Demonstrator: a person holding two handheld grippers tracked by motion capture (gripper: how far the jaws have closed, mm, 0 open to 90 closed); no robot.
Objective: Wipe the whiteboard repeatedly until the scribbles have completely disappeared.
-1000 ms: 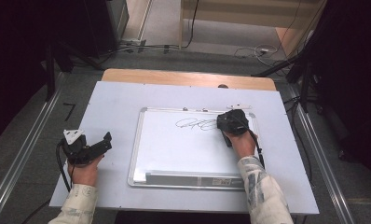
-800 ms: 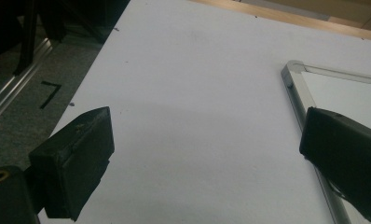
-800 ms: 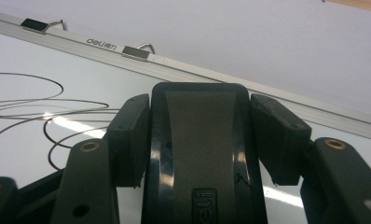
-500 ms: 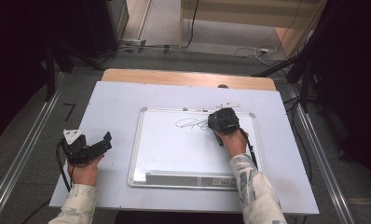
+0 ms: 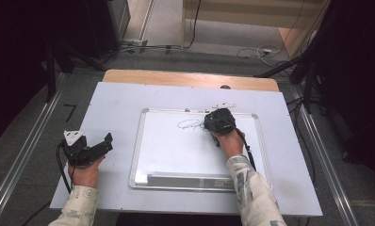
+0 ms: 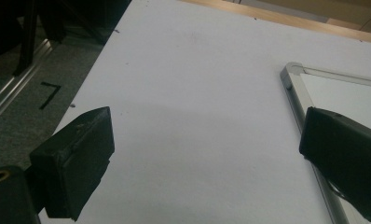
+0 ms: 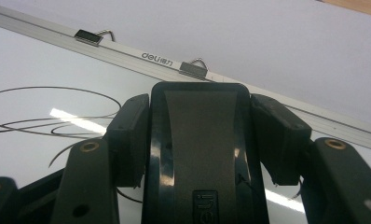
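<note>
1. Bench (image 5: 119,101): white top carrying everything, floor and cables beyond; bare under the left tool.
2. Whiteboard (image 5: 176,155): flat at mid bench in a silver frame, two hanger clips on the far edge, a long grey strip lying along its near edge. Brand lettering legible on the far rail in the right gripper view.
3. Right tool (image 5: 218,123): set on the board's far part, just right of the scribble, jaws clamped on a black eraser (image 7: 197,140) pressed pad-down to the surface. Judged step: wiping, with most of the ink not yet cleared. Next move likely calls for a sweep leftward across the loops, pad kept flat and pressure even.
4. Left tool (image 5: 89,148): resting at the bench's left side, well apart from the board, jaws spread wide and holding nothing.
5. Scribble (image 5: 191,124): thin looping black lines, right end touching or under the eraser.
6. Hard to tell: eraser's contact face hidden beneath its body; any ink to the right of the tool covered by the hand; grey strip's identity unclear, perhaps a tray or marker.
</note>
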